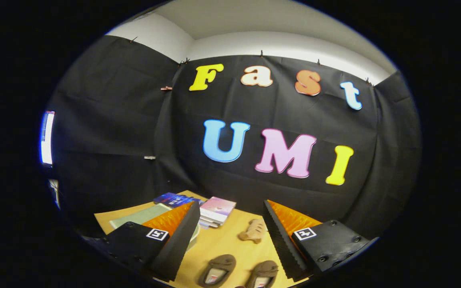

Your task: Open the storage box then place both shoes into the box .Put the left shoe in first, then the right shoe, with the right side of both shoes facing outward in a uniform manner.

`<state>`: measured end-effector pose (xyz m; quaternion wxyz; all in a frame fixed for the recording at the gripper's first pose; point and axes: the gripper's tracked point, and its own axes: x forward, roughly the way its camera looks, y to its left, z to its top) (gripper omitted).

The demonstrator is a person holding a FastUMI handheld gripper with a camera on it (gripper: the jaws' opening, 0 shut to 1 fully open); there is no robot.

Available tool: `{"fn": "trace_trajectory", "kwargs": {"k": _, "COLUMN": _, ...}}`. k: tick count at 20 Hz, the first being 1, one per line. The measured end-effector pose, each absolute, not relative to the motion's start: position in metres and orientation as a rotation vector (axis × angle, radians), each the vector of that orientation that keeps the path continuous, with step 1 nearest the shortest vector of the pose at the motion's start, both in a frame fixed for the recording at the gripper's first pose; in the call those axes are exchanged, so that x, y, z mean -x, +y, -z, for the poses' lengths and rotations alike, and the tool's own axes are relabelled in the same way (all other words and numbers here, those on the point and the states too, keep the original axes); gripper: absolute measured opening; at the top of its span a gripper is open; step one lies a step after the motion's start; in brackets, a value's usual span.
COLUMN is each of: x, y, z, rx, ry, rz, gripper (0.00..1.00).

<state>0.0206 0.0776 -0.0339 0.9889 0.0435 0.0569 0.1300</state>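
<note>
Writing: we find no brand or label that we can read on the counter's things; each finger of the tongs carries a small square black-and-white marker.
Tongs: we see the tongs standing wide apart, holding nothing and touching nothing, raised above the counter.
Shoes: we see two brown shoes side by side on the counter, the left-hand shoe and the right-hand shoe, lying between the two fingers and below their tips, close to us; which foot each belongs to we cannot tell.
Toy: a small tan plush toy lies just beyond the shoes, near the right finger.
Booklets: a stack of booklets lies further beyond the shoes, towards the black cloth wall.
Flat pale-green thing: it lies behind the left finger, well apart from the shoes; we cannot tell what it is.
</note>
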Motion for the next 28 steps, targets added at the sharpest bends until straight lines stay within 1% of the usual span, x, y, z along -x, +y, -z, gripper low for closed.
{"fn": "trace_trajectory", "kwargs": {"k": 7, "x": -0.034, "y": 0.142, "z": 0.098, "rx": -0.397, "ry": 0.324, "rz": -0.558, "gripper": 0.98}}
{"fn": "trace_trajectory", "kwargs": {"k": 13, "x": -0.033, "y": 0.176, "z": 0.164, "rx": -0.776, "ry": 0.629, "rz": -0.745, "gripper": 0.98}}
{"fn": "trace_trajectory", "kwargs": {"k": 15, "x": -0.036, "y": 0.184, "z": 0.188, "rx": -0.949, "ry": 0.737, "rz": -0.772, "gripper": 0.98}}
{"fn": "trace_trajectory", "kwargs": {"k": 17, "x": -0.041, "y": 0.195, "z": 0.212, "rx": -1.119, "ry": 0.843, "rz": -0.764, "gripper": 0.98}}
{"fn": "trace_trajectory", "kwargs": {"k": 20, "x": -0.036, "y": 0.206, "z": 0.253, "rx": -1.251, "ry": 0.971, "rz": -0.765, "gripper": 0.98}}
{"fn": "trace_trajectory", "kwargs": {"k": 25, "x": -0.036, "y": 0.226, "z": 0.283, "rx": -1.368, "ry": 1.067, "rz": -0.81, "gripper": 0.96}}
{"fn": "trace_trajectory", "kwargs": {"k": 28, "x": -0.035, "y": 0.242, "z": 0.282, "rx": -1.443, "ry": 1.078, "rz": -0.855, "gripper": 0.96}}
